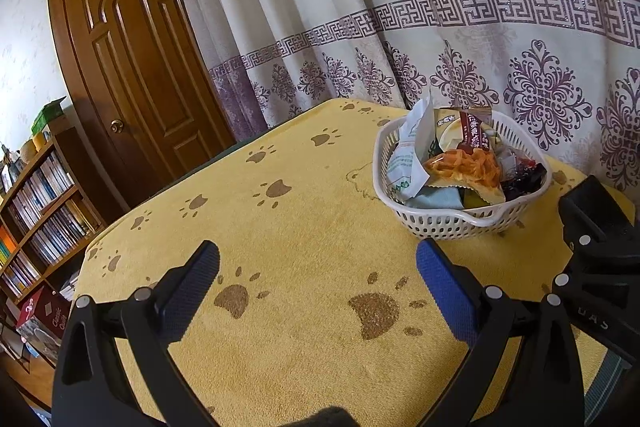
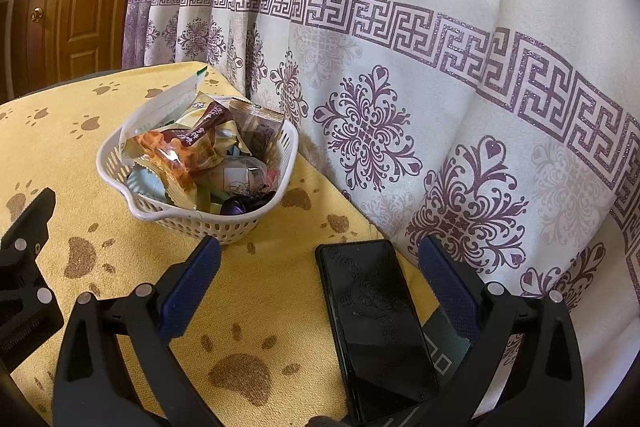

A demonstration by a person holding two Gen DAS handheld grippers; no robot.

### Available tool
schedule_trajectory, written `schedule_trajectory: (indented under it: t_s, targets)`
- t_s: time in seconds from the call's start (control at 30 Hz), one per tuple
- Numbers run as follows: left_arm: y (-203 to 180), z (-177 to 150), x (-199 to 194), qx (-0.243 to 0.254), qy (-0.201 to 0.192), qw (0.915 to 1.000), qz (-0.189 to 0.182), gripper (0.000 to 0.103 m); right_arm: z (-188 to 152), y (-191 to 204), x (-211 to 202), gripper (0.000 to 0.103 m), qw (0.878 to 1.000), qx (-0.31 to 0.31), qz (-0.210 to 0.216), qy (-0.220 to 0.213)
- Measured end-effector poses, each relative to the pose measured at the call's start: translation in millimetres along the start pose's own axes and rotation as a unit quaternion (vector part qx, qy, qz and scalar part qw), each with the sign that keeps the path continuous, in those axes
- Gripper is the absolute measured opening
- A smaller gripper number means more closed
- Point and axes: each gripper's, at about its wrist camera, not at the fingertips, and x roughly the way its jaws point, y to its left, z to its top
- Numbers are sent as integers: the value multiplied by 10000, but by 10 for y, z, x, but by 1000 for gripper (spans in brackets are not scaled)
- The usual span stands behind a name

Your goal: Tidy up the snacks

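With left gripper (image 1: 318,281) and right gripper (image 2: 320,279) both spread empty, check bench (image 1: 304,195) edges for strays outside far-corner basket (image 1: 456,223) of snacks (image 1: 464,167).

Your counter wears a yellow paw-print towel (image 2: 132,291); on it sit a white perforated plastic basket (image 2: 224,227) and, near it, a black smartphone (image 2: 376,331).

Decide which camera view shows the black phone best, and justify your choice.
The right wrist view. The black phone lies there in full, flat on the yellow cloth between the open fingers of the right gripper, near the white basket. The left wrist view shows none of the phone.
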Motion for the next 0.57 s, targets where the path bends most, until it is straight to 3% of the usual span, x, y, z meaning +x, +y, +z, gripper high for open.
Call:
schedule_trajectory:
  t_s: [0.57]
  targets:
    - [16, 6, -34, -65, 56, 9999, -65, 98, -14, -4, -3, 100, 10000, 12, 15, 8]
